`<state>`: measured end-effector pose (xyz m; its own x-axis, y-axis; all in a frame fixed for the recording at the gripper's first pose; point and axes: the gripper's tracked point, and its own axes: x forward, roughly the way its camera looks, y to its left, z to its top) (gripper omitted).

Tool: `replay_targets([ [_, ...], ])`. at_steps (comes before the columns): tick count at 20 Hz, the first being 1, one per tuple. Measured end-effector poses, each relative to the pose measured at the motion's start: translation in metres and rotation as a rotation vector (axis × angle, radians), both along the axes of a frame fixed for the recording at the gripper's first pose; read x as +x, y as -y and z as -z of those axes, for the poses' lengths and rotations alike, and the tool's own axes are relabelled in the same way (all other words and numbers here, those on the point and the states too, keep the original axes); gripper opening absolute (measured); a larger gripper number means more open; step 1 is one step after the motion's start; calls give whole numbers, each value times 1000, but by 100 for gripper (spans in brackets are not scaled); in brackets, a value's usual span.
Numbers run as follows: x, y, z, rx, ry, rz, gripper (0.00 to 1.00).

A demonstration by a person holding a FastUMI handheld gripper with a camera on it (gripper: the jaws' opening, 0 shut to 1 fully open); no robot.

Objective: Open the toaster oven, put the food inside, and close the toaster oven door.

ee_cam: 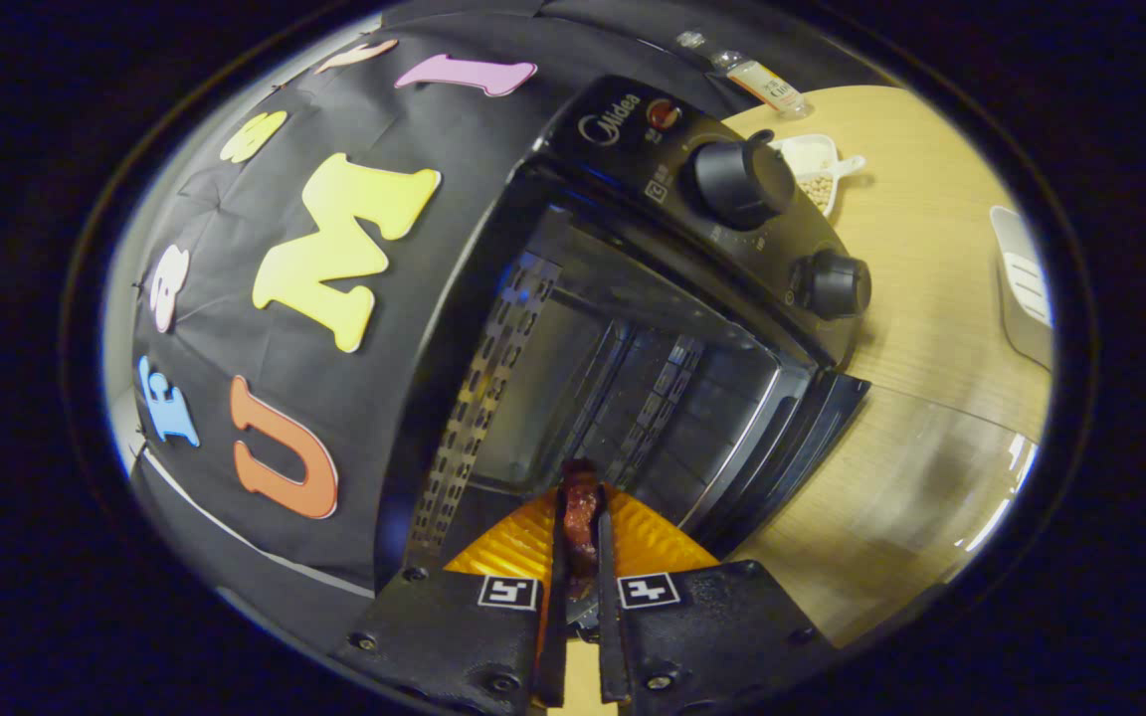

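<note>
The scene is seen from a single fisheye camera mounted on the gripper (581, 517), looking forward along its two fingers, which are seen at the bottom of the view closed on a dark reddish piece of food (580, 512). The camera is held close to the toaster oven (633, 328), facing its open cavity, and is rolled so the oven appears tilted. Beyond the oven, to its right, part of the wooden tabletop (931, 298) is taken in.

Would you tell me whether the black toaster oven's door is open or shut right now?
Open: the black toaster oven shows its bare cavity, the glass door lowered onto the table, beyond the gripper clamping dark red food.
</note>
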<state>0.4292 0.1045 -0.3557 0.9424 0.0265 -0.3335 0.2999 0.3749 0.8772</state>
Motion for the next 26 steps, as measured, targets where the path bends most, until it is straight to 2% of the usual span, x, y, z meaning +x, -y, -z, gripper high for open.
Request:
replay_targets([
  [2,9,5,-1,-29,19,20,16],
  [5,14,-3,6,-28,-2,-8,17],
  [9,16,2,12,-155,-40,-36,20],
  [11,14,5,15,-243,-64,-43,25],
  [13,9,6,16,-315,-82,-52,33],
  [16,5,6,14,-434,-94,-86,67],
  [19,-4,8,8,-539,-98,-119,90],
  [22,-17,2,-8,-601,-90,-169,92],
  [26,-59,-2,-47,-720,-47,-242,93],
])
